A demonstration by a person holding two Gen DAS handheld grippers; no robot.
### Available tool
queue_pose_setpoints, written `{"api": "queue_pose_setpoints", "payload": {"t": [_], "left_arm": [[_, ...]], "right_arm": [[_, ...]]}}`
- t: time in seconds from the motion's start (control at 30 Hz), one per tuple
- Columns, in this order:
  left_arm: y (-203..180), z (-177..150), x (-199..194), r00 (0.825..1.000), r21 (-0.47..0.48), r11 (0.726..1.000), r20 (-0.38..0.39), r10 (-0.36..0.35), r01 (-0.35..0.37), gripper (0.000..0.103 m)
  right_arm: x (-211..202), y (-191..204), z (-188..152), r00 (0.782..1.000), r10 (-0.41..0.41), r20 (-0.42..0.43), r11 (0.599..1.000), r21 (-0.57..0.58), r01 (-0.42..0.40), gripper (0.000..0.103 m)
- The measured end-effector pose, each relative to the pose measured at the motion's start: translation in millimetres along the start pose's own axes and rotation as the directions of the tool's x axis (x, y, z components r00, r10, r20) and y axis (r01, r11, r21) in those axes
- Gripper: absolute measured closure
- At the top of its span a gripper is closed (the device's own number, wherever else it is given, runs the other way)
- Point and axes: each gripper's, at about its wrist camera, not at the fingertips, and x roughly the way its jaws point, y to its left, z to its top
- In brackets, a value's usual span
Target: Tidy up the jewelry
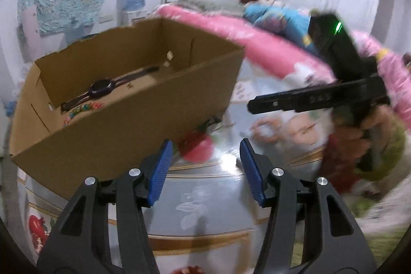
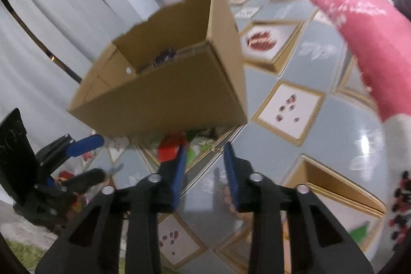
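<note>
Both tools hang empty above the glossy floor (image 1: 221, 197): the left tool (image 1: 205, 171) gapes wide, the right tool (image 2: 204, 172) stands parted more narrowly. Ahead sits an open cardboard box (image 1: 143, 107), with a dark watch (image 1: 102, 90) and colourful beads (image 1: 84, 108) lying inside

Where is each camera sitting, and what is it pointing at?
Left wrist: on the left gripper, facing the cardboard box with a watch inside; its blue fingers and the other gripper's body show.
Right wrist: on the right gripper, facing the box's corner over the tiled floor; the left gripper shows at left.
Both see the box.
</note>
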Motion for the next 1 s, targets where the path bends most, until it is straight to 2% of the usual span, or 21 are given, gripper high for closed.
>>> {"api": "queue_pose_setpoints", "payload": {"t": [0.07,0.17,0.3,0.37,0.47,0.67,0.93,1.0], "left_arm": [[-2.4,-3.6,15.4,0.997,0.025,0.998,-0.038,0.060,-0.059,0.051],[-5.0,-10.0,27.6,0.991,0.052,0.992,-0.069,0.116,-0.112,0.051],[-2.7,-15.7,29.5,0.985,0.052,0.989,-0.097,0.142,-0.138,0.051],[2.3,-19.0,26.8,0.983,0.044,0.988,-0.104,0.152,-0.148,0.051],[8.2,-23.8,23.7,0.980,0.031,0.987,-0.113,0.163,-0.160,0.051],[18.4,-34.3,12.9,0.980,-0.002,0.988,-0.126,0.154,-0.156,0.051],[17.0,-43.7,3.7,0.990,-0.052,0.996,-0.126,0.065,-0.073,0.051],[16.3,-43.8,6.3,0.990,-0.065,0.996,-0.132,0.054,-0.063,0.051]], "right_arm": [[13.1,3.4,0.0,1.000,-0.019,-0.013,1.000,-0.025,0.018,0.081],[28.7,8.7,1.9,0.999,-0.050,-0.017,0.997,-0.067,0.049,0.081],[42.5,12.6,6.2,0.998,-0.057,-0.034,0.993,-0.101,0.054,0.083],[51.5,13.4,6.2,0.997,-0.059,-0.059,0.993,-0.108,0.053,0.091],[54.9,18.7,5.5,0.997,-0.055,-0.060,0.990,-0.130,0.047,0.096],[59.3,37.3,-3.8,0.995,-0.015,-0.096,0.985,-0.174,-0.002,0.098],[69.5,66.4,-22.0,0.979,0.112,-0.170,0.977,-0.160,-0.140,0.098],[65.0,64.8,-22.9,0.981,0.109,-0.162,0.981,-0.143,-0.133,0.097]]}}
